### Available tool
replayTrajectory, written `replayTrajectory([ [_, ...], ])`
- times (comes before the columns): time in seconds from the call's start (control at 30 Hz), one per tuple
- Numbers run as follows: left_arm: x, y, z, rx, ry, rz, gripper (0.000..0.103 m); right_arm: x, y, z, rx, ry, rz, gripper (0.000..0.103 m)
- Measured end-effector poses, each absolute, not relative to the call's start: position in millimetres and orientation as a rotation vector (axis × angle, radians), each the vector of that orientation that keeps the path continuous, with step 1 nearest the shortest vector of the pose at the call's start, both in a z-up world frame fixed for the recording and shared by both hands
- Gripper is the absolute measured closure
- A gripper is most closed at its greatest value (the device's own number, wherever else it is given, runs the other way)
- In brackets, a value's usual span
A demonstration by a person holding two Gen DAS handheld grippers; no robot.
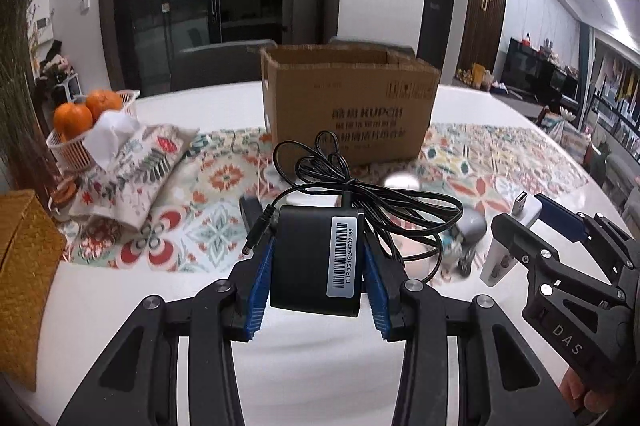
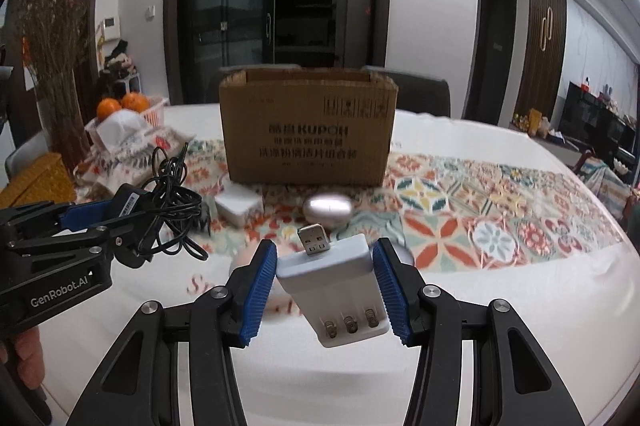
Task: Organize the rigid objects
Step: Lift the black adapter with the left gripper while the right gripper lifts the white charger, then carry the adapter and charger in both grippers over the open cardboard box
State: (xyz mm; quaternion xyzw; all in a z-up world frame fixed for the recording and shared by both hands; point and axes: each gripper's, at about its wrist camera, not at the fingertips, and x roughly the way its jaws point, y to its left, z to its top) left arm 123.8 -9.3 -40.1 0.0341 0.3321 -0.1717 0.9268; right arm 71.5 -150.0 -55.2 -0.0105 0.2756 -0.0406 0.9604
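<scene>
In the left wrist view my left gripper (image 1: 318, 246) is shut on a black power adapter (image 1: 316, 258) with a barcode label, held above the white table. Its black cable (image 1: 360, 193) loops out in front. In the right wrist view my right gripper (image 2: 326, 258) is shut on a white battery charger (image 2: 332, 278) with a USB plug at its far end. An open cardboard box (image 2: 308, 129) stands upright behind both. From the right wrist view the left gripper (image 2: 116, 214) shows at the left with the adapter (image 2: 130, 201).
A silver oval object (image 2: 327, 207) and a white plug block (image 2: 239, 207) lie on the patterned runner (image 2: 460, 209) before the box. At the left are a basket of oranges (image 1: 80, 129), a floral tissue pouch (image 1: 132, 161) and a yellow woven box (image 1: 24, 266).
</scene>
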Motion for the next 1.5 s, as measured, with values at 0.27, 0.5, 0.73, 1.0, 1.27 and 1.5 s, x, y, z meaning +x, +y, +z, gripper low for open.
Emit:
replayTrajectory([
  [0.27,136.2,-12.1,-16.5,0.054,0.603,-0.348,0.061,82.9,-152.6,-30.8,-0.014,0.463,-0.076,0.052],
  [0.5,147.9,-16.6,0.3,0.039,0.55,-0.353,0.061,91.7,-153.3,-13.4,-0.018,0.393,-0.071,0.052],
  [0.73,166.4,-21.6,14.6,0.018,0.514,-0.365,0.061,104.4,-157.0,3.5,-0.018,0.332,-0.07,0.052],
  [1.0,184.8,-27.9,30.1,0.016,0.481,-0.37,0.061,117.8,-159.4,19.9,-0.025,0.265,-0.092,0.052],
  [1.27,204.8,-31.0,46.2,0.019,0.465,-0.379,0.061,133.5,-162.4,35.4,-0.028,0.215,-0.074,0.052],
  [1.5,221.6,-36.5,57.9,0.016,0.45,-0.38,0.061,148.5,-163.9,49.0,-0.027,0.169,-0.058,0.052],
])
